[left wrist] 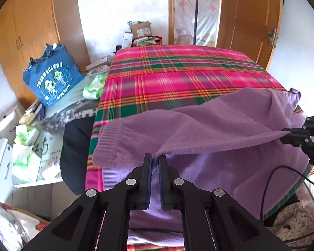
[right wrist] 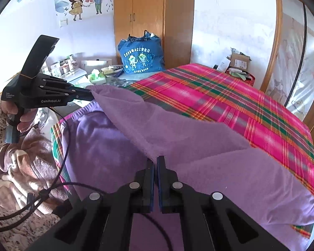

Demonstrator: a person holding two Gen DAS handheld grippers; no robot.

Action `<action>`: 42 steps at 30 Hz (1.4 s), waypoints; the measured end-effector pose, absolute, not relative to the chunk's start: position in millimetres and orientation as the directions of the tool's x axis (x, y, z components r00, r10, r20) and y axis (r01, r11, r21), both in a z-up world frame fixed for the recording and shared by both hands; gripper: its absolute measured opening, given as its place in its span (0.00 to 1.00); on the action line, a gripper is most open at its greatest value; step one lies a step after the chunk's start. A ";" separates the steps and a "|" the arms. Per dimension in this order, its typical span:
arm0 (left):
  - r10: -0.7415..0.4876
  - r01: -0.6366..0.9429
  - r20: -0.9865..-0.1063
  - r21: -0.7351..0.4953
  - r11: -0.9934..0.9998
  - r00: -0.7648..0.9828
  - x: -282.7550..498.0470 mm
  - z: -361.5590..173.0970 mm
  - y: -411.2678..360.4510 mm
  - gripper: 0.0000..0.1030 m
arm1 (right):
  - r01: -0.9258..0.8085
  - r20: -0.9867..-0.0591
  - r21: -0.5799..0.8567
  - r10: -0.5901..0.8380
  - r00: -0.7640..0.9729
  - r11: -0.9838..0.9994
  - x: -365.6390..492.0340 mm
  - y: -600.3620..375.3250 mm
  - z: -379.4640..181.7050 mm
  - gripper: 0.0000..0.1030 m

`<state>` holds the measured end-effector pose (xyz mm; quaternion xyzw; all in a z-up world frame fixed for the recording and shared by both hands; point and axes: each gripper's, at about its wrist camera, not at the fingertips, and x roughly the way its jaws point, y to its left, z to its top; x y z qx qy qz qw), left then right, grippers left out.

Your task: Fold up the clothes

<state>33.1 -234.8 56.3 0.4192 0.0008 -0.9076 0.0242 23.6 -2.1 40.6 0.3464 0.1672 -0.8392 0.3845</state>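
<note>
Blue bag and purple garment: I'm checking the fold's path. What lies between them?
In the right wrist view, only plaid bedspread separates the blue bag from the purple garment.

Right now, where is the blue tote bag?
The blue tote bag stands off the plaid bed's far left corner, against the wooden wardrobe; in the left wrist view it sits far left.

Bed (left wrist: 178,67) under pink plaid blanket (right wrist: 230,104), purple garment (left wrist: 230,167) lying on it

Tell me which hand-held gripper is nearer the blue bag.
Left. The left hand-held gripper grips the purple garment on the side toward the blue bag; the right hand-held gripper grips it farther away.
</note>
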 end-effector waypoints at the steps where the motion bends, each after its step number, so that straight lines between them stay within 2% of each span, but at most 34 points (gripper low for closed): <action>1: -0.045 0.047 -0.765 0.019 -0.999 -0.643 33.9 53.5 -234.3 0.06 | 0.762 -0.715 -0.011 -0.527 -0.459 -0.647 24.2 -2.3 37.2 0.03; 7: -0.048 0.078 -0.783 -0.001 -0.997 -0.620 49.0 41.8 -235.3 0.06 | 0.758 -0.741 0.021 -0.519 -0.426 -0.652 21.6 -4.1 17.9 0.03; 24: -0.033 0.196 -0.797 -0.108 -0.975 -0.603 126.9 36.9 -246.0 0.06 | 0.721 -0.727 0.098 -0.544 -0.419 -0.686 23.9 6.1 -0.7 0.03; 26: -0.008 0.208 -0.794 -0.150 -0.967 -0.608 123.0 33.7 -250.0 0.08 | 0.718 -0.727 0.099 -0.542 -0.420 -0.689 26.0 7.0 -2.9 0.03; 31: 0.108 0.252 -0.780 -0.326 -0.911 -0.617 98.5 23.4 -269.0 0.22 | 0.706 -0.722 0.105 -0.542 -0.430 -0.700 29.5 9.7 -4.1 0.03; 33: 0.157 0.287 -0.746 -0.429 -0.856 -0.647 88.3 20.5 -282.1 0.28 | 0.702 -0.720 0.105 -0.541 -0.434 -0.704 30.0 9.5 -4.2 0.03; 37: 0.207 0.348 -0.721 -0.540 -0.767 -0.662 70.1 13.1 -302.8 0.29 | 0.694 -0.716 0.114 -0.543 -0.439 -0.711 29.4 10.0 -4.4 0.03; 42: 0.156 0.444 -0.736 -0.548 -0.709 -0.659 57.7 4.9 -319.6 0.29 | 0.685 -0.712 0.139 -0.553 -0.433 -0.715 27.3 12.5 -6.4 0.03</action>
